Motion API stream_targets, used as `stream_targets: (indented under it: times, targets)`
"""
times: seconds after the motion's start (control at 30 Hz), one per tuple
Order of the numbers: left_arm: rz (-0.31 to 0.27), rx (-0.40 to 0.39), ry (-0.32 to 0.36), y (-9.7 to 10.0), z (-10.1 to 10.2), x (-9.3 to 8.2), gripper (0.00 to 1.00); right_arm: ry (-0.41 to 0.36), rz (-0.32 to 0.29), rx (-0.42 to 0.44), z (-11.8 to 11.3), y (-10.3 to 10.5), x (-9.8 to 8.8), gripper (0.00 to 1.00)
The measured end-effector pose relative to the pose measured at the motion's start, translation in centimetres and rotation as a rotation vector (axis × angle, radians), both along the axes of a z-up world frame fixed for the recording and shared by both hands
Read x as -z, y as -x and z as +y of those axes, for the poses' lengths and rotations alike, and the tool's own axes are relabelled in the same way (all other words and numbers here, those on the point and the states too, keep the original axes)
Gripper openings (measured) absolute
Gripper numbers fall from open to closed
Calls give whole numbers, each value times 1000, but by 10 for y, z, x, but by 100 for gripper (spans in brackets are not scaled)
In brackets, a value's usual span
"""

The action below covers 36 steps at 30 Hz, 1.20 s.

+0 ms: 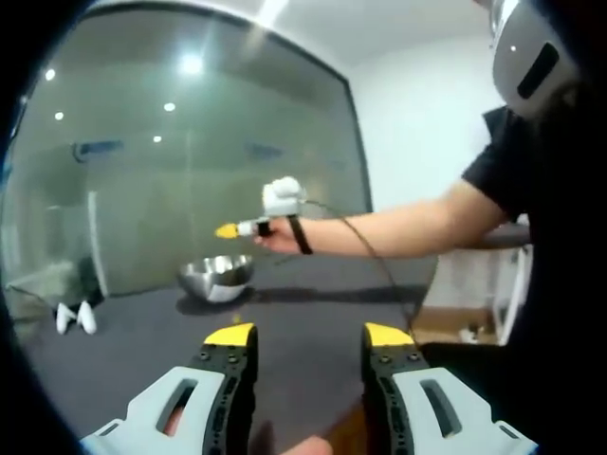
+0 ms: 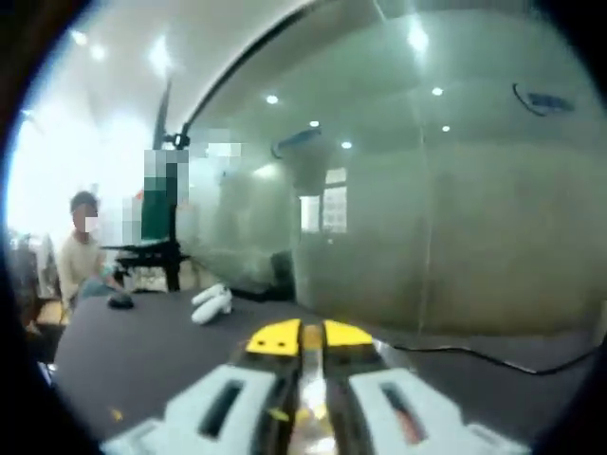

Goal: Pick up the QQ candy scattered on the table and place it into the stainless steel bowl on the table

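Candy: I can make out one small yellow speck [image 1: 236,318] on the dark tabletop [image 1: 313,322], lying ahead of my left tool [image 1: 310,336] and just on the near side of the stainless steel bowl [image 1: 216,277]; it is too small for me to be sure it is a piece of the candy. In the right gripper view another tiny yellow bit [image 2: 116,414] sits on the tabletop to the left of my right tool [image 2: 311,336], equally hard to identify.

My left tool is released, its yellow-tipped jaws standing wide apart with nothing between them. The bowl sits beyond it, a little to the left, upright on the tabletop. Above and just past the bowl I see my right tool [image 1: 228,230] from the side, held in a hand [image 1: 281,235] with a black wrist strap, a cable trailing back along the arm.

My right tool looks clenched: its two yellow tips meet with only a thin bright seam between them. Whether anything is pinched in that seam I cannot tell.

Ahead and left of the right tool, a pair of white controllers [image 2: 211,304] rests on the tabletop, with a person [image 2: 83,254] seated beyond them. A glass wall [image 2: 455,209] stands behind the tabletop.
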<state>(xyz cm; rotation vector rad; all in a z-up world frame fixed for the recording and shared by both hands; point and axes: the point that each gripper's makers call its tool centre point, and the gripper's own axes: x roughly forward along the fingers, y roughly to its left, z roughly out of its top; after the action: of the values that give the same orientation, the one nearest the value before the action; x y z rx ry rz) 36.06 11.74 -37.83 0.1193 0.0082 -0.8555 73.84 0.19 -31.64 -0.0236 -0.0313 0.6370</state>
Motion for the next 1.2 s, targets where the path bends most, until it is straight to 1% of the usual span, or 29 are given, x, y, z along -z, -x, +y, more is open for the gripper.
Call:
stream_targets:
  times: [0.1, 0.13, 0.17, 0.2, 0.23, 0.27, 0.3, 0.33, 0.37, 0.4, 0.43, 0.53, 0.57, 0.63, 0.73, 0.8, 0.93, 1.07, 1.17, 1.2]
  targets:
    - [7, -5, -4, -1, 0, 2, 45, 3, -2, 0, 2, -7, 0, 8]
    - [8, -5, -5, -1, 0, 3, 45, 4, -3, 7, 3, -4, 1, 8]
    - [8, -4, -4, -1, 0, 2, 45, 2, -2, 6, 3, -5, 0, 9]
    - [8, -4, -3, -1, 0, 2, 45, -10, 12, -4, 5, -4, 0, 9]
    - [7, -4, -3, -1, -1, 2, 45, -44, 18, -35, 10, -3, -2, 11]
    - [6, -5, -5, -1, -1, 2, 45, -37, 15, -34, 9, -11, -5, 15]
    - [6, -8, -7, -1, 0, 2, 45, -20, 18, -19, 9, -13, -5, 21]
    - [2, -12, -10, -1, 0, 2, 45, -12, 10, -12, 7, -13, -5, 21]
    - [-3, -18, -9, -2, 1, 1, 45, -23, 9, -25, 8, -12, -6, 21]
    - [-4, -22, -3, -2, 1, 0, 45, -27, 20, -33, 9, -10, -5, 21]
    - [-6, -25, 2, -2, 2, -1, 44, -16, 17, -32, 9, -10, -3, 22]
    - [-7, -35, 6, -3, 4, -2, 44, -9, 14, -47, 11, 4, 0, 22]
    - [-8, -37, 5, -4, 4, -1, 44, -4, 14, -45, 10, 5, 1, 22]
    - [-7, -36, 3, -4, 4, -1, 44, -17, 27, -48, 7, 5, -1, 22]
    - [-5, -33, -1, -3, 3, 1, 44, -13, 30, -60, 12, 14, 0, 22]
    - [-4, -33, -17, -3, 2, 4, 44, -7, 26, -68, 12, 18, 2, 21]
    - [-4, -22, -17, -2, 1, 4, 44, -9, 33, -64, 8, 29, 2, 20]
    - [-7, -25, -12, -1, 2, 4, 44, -20, 28, -85, 6, 49, 2, 21]
    - [-7, -26, -3, -1, 4, 4, 44, -10, 38, -94, -1, 62, 10, 21]
    - [-6, -25, -2, -1, 4, 4, 44, 7, 43, -88, -5, 67, 13, 21]
